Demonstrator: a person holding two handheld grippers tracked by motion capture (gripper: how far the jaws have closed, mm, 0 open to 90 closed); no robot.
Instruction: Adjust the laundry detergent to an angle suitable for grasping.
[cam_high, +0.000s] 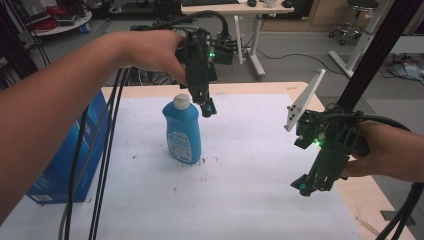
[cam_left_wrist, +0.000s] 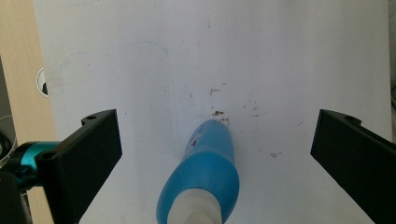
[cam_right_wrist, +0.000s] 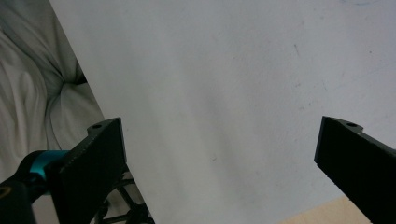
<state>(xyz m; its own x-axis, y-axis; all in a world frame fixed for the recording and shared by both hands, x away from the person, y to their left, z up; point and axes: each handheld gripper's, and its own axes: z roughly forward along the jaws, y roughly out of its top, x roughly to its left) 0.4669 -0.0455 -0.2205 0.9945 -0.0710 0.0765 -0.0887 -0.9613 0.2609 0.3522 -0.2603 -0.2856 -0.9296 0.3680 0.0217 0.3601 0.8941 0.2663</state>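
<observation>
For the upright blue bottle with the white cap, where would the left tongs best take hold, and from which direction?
Probably the blue bottle's narrower shoulder just under the white cap, coming straight down. It stands upright on the white sheet, and the left tongs hang open above it with the bottle between the jaws. The body below looks wider and harder to span.
</observation>
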